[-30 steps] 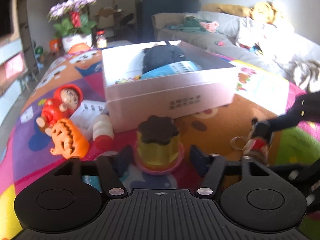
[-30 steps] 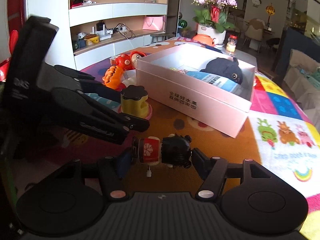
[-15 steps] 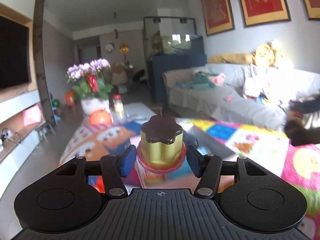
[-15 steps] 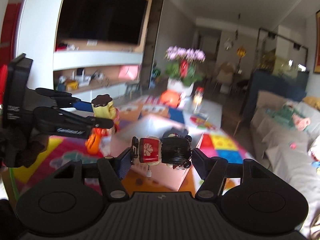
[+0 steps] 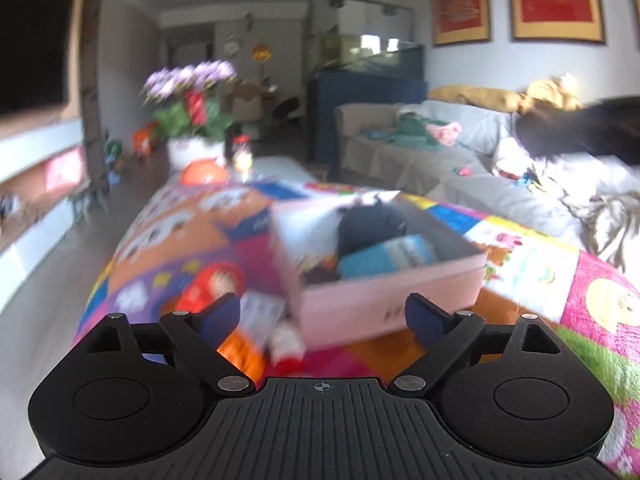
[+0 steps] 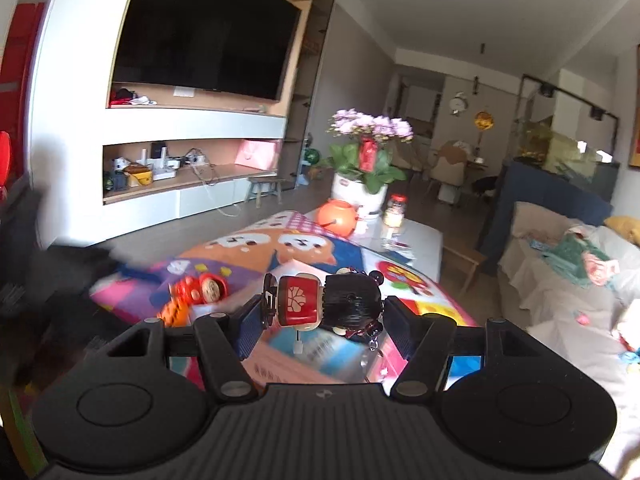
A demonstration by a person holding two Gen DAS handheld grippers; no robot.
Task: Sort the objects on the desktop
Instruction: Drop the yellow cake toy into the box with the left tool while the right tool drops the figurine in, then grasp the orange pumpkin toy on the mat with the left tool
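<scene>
In the left wrist view the left gripper [image 5: 322, 314] stood with its blue-padded fingers [image 5: 220, 314] spread wide and nothing between them, low in the frame above the colourful cartoon-print mat [image 5: 180, 240] that covered the tabletop. The whole view was smeared by motion blur. Just right of centre sat the pink box [image 5: 384, 304], open at the top, with a dark plush thing [image 5: 368, 228] and a light-blue packet [image 5: 388, 258] lying inside it. To the left of the box, near the left finger, lay a red doll figure [image 5: 212, 284], and below it an orange toy [image 5: 240, 350] and a small red-and-white item [image 5: 286, 346], both too blurred to make out further. At the upper left of the mat stood a white pot of purple flowers [image 5: 192, 120], with an orange round object [image 5: 202, 174] in front of it. In the right wrist view the right gripper [image 6: 320, 320] had its fingers closed on a small doll keychain [image 6: 324, 304] with a red body and a black-haired head, held sideways in the centre of the frame. Below it showed part of the box [image 6: 280, 364] with the packet inside. The red doll figure [image 6: 204, 290] lay to the left on the mat [image 6: 248, 248], and the flower pot [image 6: 360, 192] stood at its far end.
</scene>
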